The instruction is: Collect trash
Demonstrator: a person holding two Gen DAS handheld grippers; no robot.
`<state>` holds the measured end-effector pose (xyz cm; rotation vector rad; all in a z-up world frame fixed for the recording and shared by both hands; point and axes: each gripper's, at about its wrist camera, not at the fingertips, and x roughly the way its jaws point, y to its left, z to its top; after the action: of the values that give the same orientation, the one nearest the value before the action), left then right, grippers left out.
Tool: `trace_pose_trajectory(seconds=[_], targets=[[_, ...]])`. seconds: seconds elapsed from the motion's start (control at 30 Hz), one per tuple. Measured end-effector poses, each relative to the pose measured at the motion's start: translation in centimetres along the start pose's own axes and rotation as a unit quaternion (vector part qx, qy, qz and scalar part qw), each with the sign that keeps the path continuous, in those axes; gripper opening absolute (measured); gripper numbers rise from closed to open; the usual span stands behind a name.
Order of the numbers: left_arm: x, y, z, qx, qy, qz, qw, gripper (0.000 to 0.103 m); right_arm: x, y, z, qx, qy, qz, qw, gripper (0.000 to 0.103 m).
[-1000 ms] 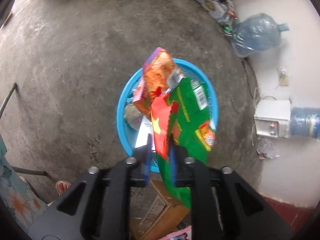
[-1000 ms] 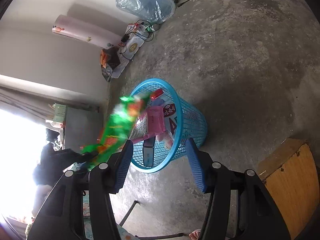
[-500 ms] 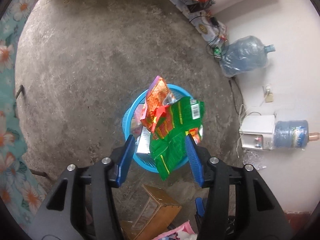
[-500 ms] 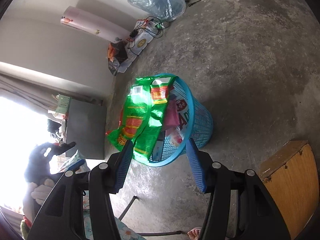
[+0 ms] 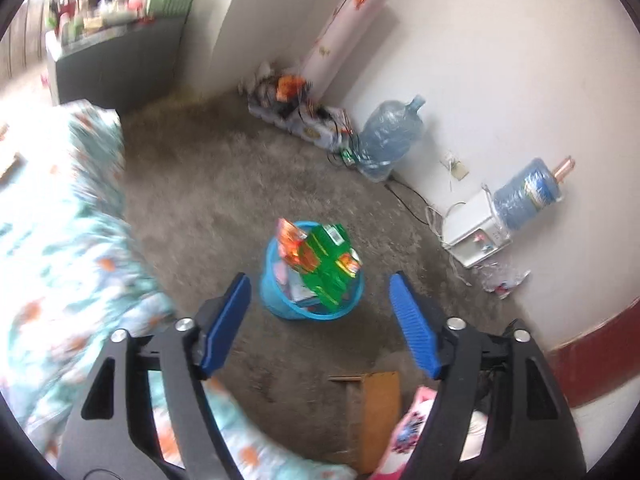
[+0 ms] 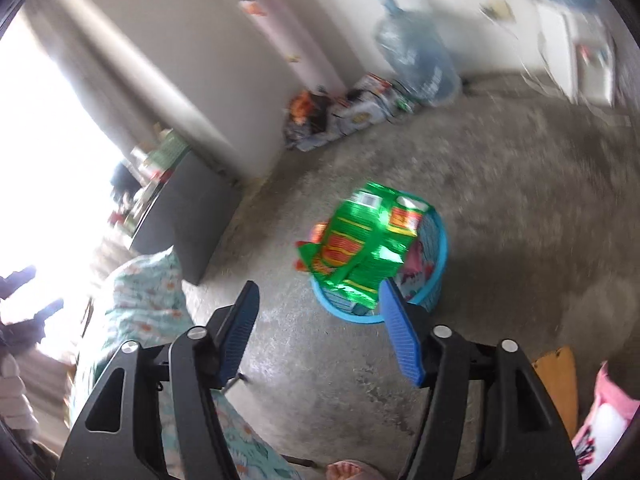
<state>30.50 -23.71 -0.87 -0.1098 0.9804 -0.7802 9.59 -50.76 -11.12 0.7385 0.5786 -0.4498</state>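
Observation:
A blue plastic basket (image 5: 280, 300) stands on the concrete floor, stuffed with wrappers. A large green snack bag (image 5: 326, 272) and an orange bag (image 5: 290, 240) stick out of its top. The basket also shows in the right wrist view (image 6: 436, 276), with the green bag (image 6: 364, 248) draped over its rim. My left gripper (image 5: 320, 292) is open and empty, high above and well back from the basket. My right gripper (image 6: 320, 300) is open and empty, also raised above the floor beside the basket.
A floral cloth (image 5: 60, 240) covers something at the left. Water jugs (image 5: 388, 140), a white dispenser (image 5: 476, 232), boxes and cables line the wall. A wooden stool (image 5: 372, 408) and a pink item (image 5: 408, 432) sit below the left gripper. A dark cabinet (image 6: 188, 208) stands by the bright window.
My left gripper let go of the green bag, which now rests on the basket. Both grippers pulled up and away from the basket, so it looks smaller.

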Motion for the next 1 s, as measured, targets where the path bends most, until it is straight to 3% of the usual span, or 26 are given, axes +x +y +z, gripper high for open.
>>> trace_pose_trajectory(seconds=[0.17, 0.33, 0.43, 0.57, 0.67, 0.77, 1.0], targets=[[-9.2, -0.1, -5.4, 0.013, -0.072, 0.042, 0.9965, 0.087, -6.0, 7.8, -2.7, -0.13, -0.022, 0.009, 0.991, 0.078], [-14.4, -0.2, -10.9, -0.01, -0.085, 0.135, 0.9871, 0.094, -11.2, 14.0, -6.0, -0.22, -0.045, 0.021, 0.974, 0.087], [-16.1, 0.4, -13.9, -0.024, -0.084, 0.218, 0.9721, 0.094, -14.0, 17.2, -8.0, -0.27, -0.066, 0.016, 0.961, 0.094], [-18.4, 2.0, -17.5, -0.057, -0.096, 0.277, 0.9544, 0.094, -16.9, 20.6, -11.4, -0.349, -0.095, -0.007, 0.932, 0.096], [-19.6, 2.2, -19.8, -0.059, -0.118, 0.323, 0.937, 0.094, -18.1, 21.8, -13.8, -0.386, -0.078, -0.02, 0.919, 0.096], [-20.0, 2.1, -21.7, -0.055, -0.123, 0.358, 0.9241, 0.094, -18.5, 21.7, -15.9, -0.398, -0.051, -0.028, 0.916, 0.096], [-18.4, 2.6, -25.0, -0.098, -0.079, 0.353, 0.9272, 0.094, -16.6, 20.0, -19.6, -0.423, 0.027, -0.062, 0.904, 0.096]])
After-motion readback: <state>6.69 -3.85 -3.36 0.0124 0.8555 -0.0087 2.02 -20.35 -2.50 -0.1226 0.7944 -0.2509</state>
